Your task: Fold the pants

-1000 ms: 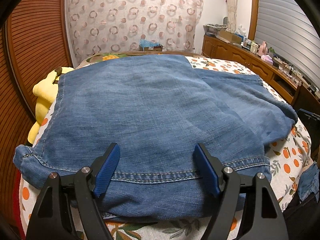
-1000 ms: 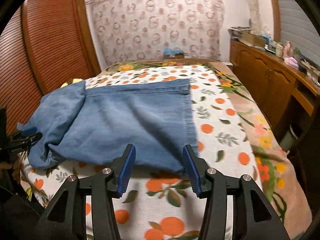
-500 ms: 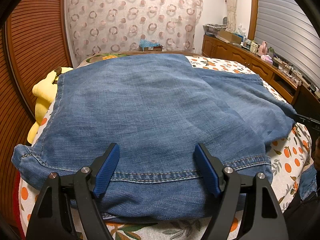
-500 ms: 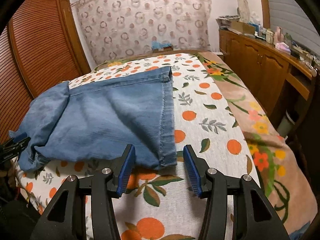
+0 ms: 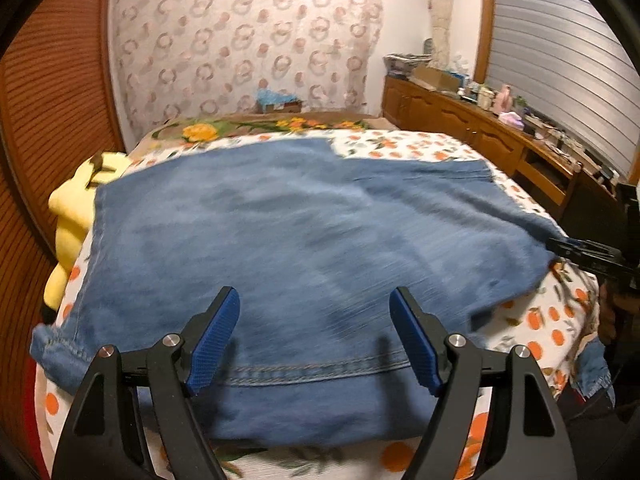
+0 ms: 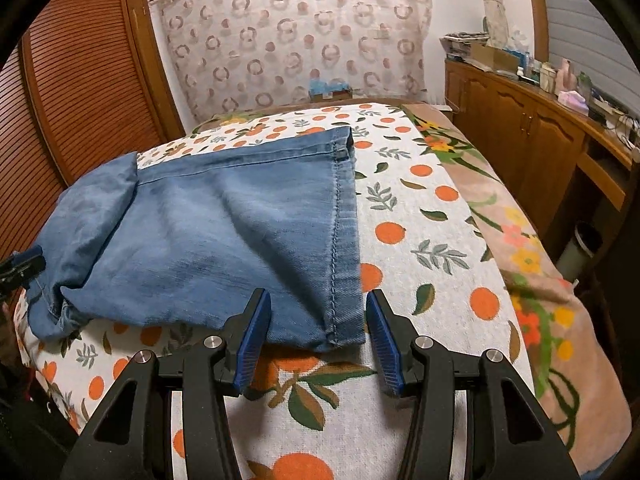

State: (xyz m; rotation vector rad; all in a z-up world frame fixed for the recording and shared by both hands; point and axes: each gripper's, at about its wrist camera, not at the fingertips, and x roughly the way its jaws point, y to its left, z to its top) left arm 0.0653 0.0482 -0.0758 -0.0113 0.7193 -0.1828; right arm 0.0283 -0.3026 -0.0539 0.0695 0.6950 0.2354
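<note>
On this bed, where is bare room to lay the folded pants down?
Free: the orange-print sheet between the pants' hem and the floral blanket, and the near strip under the right gripper. Crowded: the left half, covered by the pants, with a yellow plush toy at the edge.

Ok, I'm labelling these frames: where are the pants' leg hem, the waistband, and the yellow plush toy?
leg hem [image 6: 340, 240]: right wrist view, on the stitched cuff edge.
waistband [image 5: 304, 372]: left wrist view, on the double-stitched seam.
yellow plush toy [image 5: 76, 204]: left wrist view, on its body.
</note>
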